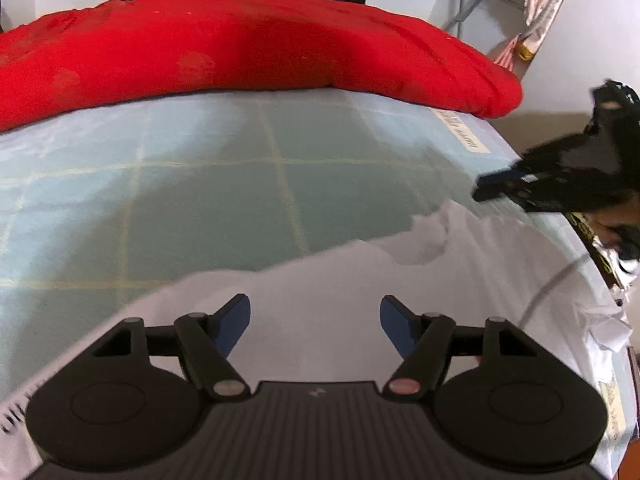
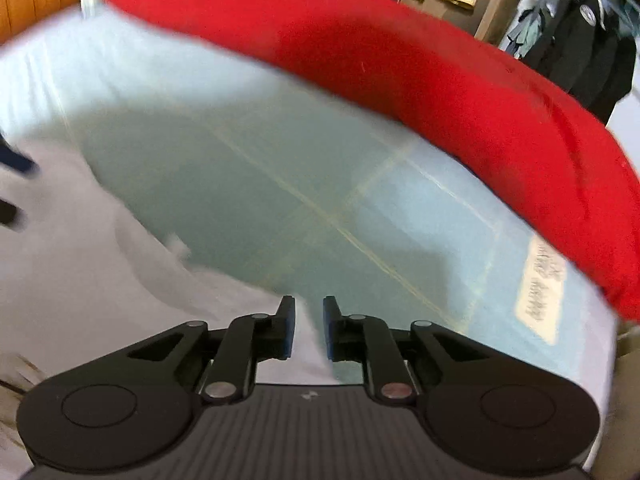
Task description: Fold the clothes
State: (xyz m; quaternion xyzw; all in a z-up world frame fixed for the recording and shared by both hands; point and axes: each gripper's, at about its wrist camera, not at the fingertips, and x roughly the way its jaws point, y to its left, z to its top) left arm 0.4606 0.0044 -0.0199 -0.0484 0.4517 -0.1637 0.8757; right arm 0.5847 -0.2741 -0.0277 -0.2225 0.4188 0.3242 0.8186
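We work on a bed covered by a pale blue sheet with thin yellow grid lines (image 1: 224, 184). One white fabric garment (image 1: 360, 280) lies on the near part of the sheet, its far edge uneven and rumpled; how it is folded, if at all, we cannot tell, since both cameras see only part of it.

The left tongs (image 1: 315, 326) hang over the white garment with the fingers spread wide and nothing between them. The right tongs (image 2: 309, 328) sit at the garment's edge with the fingers set close, a narrow gap between the pads; white cloth shows in that gap, but motion blur prevents us from confirming a pinch. In the left wrist view, the right tongs appear at the bed's right side, just above the garment edge.

We judge the step in hand to be taking hold of an edge of the garment. The next move calls for a secure pinch on a single cloth layer by each pair of tongs.

Count: one white garment, one bulky red quilt (image 1: 248, 48) along the far side, two tongs, several hanging clothes (image 2: 576, 40) behind.
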